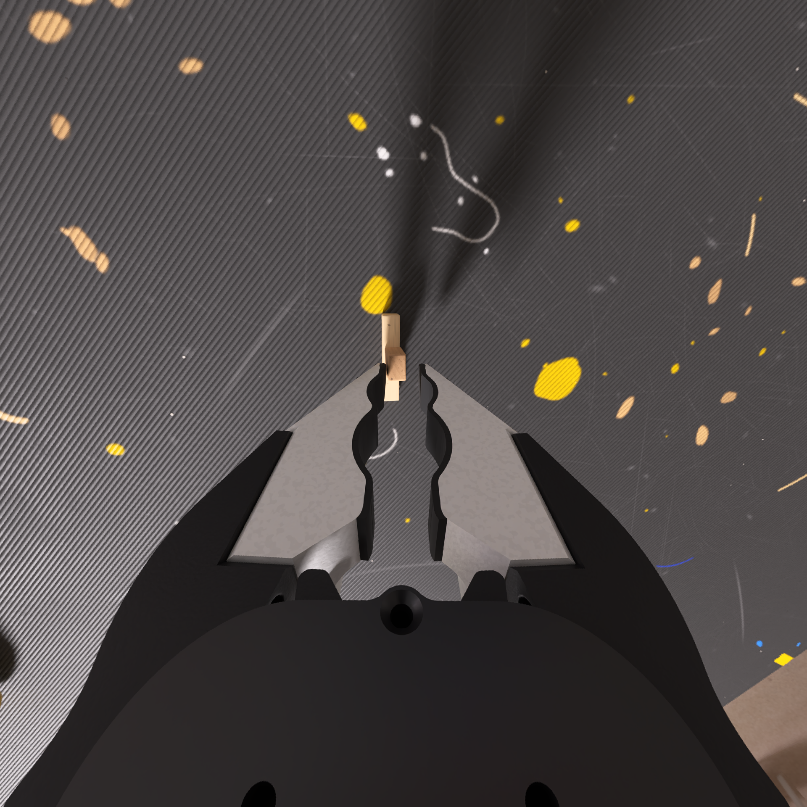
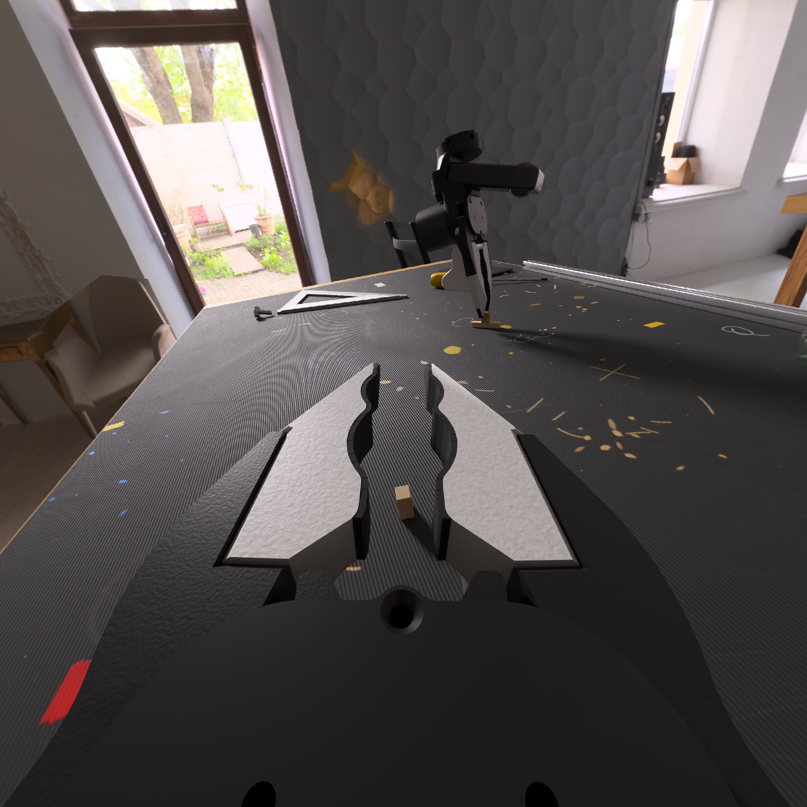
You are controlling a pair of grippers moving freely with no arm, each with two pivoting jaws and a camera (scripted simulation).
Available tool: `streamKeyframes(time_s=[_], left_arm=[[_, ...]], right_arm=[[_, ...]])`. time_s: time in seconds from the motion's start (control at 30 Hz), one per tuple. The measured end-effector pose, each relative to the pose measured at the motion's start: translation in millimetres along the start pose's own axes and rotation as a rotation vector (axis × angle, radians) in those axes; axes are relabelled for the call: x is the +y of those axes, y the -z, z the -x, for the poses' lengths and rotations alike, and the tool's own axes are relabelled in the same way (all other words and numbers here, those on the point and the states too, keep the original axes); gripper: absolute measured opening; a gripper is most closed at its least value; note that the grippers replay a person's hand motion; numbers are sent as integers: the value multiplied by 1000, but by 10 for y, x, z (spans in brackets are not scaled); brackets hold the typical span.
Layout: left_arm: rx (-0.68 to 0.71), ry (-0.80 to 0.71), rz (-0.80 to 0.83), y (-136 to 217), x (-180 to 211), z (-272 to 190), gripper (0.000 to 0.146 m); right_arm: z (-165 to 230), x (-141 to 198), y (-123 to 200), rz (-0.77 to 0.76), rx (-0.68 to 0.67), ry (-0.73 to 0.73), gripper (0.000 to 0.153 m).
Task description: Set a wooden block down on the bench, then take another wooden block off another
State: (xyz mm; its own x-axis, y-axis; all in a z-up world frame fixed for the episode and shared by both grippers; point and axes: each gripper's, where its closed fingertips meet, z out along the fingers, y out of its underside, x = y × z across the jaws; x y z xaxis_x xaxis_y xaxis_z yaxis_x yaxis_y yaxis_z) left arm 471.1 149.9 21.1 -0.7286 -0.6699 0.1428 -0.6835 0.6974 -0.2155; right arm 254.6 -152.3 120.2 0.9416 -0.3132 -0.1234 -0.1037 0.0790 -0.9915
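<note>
In the left wrist view a long wooden block [image 1: 390,336] lies flat on the dark bench [image 1: 218,305], with a small wooden cube [image 1: 397,366] on top of it. My left gripper [image 1: 402,370] is open, its tips on either side of the cube with a gap on the right. The right wrist view shows this gripper [image 2: 482,311] far off, pointing down over the two blocks [image 2: 485,323]. My right gripper [image 2: 404,371] is open and low over the bench. A small wooden block [image 2: 404,502] stands on the bench between its fingers, touching neither.
A metal triangle square [image 2: 340,299] and a small dark metal part [image 2: 262,312] lie near the far left edge. A yellow object [image 2: 438,279] sits behind the left gripper. A metal rail [image 2: 655,284] runs along the far right. Paint spots cover the bench.
</note>
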Motion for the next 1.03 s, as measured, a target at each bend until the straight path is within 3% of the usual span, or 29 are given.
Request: streamKeyframes(time_s=[0.57, 0.8, 0.9, 1.03], left_arm=[[-37, -28, 11, -30, 48, 38, 8], [16, -54, -214, 367, 39, -127, 8], [174, -74, -468, 731, -57, -534, 7], [626, -89, -863, 1329, -137, -1459, 7]], right_arm=[[-16, -13, 19, -18, 18, -1, 20], [-7, -9, 17, -18, 17, 5, 20], [10, -20, -7, -9, 15, 30, 20], [42, -121, -159, -6, 64, 178, 18]])
